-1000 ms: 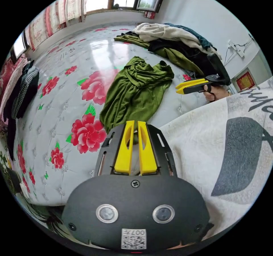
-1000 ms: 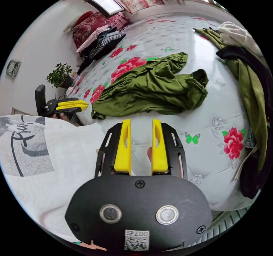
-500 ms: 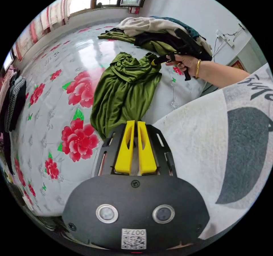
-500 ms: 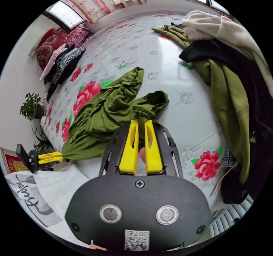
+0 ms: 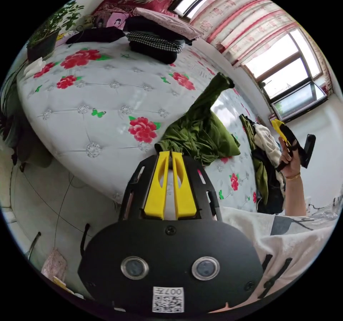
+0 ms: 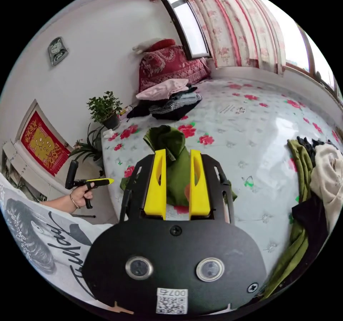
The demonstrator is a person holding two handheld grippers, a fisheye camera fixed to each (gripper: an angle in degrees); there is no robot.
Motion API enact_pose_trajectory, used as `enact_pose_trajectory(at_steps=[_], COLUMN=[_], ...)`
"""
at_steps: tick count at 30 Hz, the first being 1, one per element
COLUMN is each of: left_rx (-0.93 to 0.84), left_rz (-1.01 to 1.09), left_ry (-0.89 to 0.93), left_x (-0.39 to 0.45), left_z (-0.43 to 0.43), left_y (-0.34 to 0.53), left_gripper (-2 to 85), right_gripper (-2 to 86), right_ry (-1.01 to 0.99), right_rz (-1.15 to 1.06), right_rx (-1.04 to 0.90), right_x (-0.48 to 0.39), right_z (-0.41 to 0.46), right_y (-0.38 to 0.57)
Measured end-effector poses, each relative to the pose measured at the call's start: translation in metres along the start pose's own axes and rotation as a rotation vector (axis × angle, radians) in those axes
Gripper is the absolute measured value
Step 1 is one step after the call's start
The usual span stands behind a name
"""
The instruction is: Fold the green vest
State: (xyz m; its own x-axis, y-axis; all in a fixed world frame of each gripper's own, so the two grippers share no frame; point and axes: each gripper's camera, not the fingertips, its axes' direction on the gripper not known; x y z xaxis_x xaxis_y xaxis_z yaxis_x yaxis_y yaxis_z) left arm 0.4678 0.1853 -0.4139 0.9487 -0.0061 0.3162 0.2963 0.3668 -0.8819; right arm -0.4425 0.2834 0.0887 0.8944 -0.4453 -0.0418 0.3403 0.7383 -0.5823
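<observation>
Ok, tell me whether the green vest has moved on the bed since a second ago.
Yes. The green vest lay crumpled flat on the flowered bed; now part of it stands lifted above the bed, toward the window.

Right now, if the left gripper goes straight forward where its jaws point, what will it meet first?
Most likely the green vest: its crumpled hem lies just past the tips of the left gripper, on the floral mattress. Depth is unclear.

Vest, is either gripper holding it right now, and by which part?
The left gripper appears to pinch the vest by its near edge; the right gripper is open and clear of it.
</observation>
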Motion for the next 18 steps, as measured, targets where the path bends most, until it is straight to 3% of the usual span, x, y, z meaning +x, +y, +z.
enact_pose_trajectory(at_steps=[5,11,13,16,18], left_rx=[-0.067,-0.123,-0.182,-0.288,-0.457], left_rz=[0.072,0.508,0.705,0.841,0.895], left_ry=[-0.020,0.082,0.060,0.013,-0.084], left_x=[-0.005,0.089,0.137,0.168,0.174], left_z=[-0.001,0.027,0.053,0.095,0.148], left_y=[0.005,-0.031,-0.043,-0.050,-0.051], left_gripper=[1.2,6.4,7.3,6.7,3.3], right_gripper=[5.9,5.3,5.3,5.3,5.4], right_ry=[-0.112,-0.136,-0.123,-0.127,-0.118], right_rz=[0.199,0.166,0.149,0.145,0.137], right_rx=[-0.251,-0.345,-0.351,-0.362,-0.365], right_x=[0.024,0.009,0.007,0.007,0.006], right_z=[0.066,0.094,0.092,0.085,0.078], right_y=[0.097,0.111,0.109,0.111,0.115])
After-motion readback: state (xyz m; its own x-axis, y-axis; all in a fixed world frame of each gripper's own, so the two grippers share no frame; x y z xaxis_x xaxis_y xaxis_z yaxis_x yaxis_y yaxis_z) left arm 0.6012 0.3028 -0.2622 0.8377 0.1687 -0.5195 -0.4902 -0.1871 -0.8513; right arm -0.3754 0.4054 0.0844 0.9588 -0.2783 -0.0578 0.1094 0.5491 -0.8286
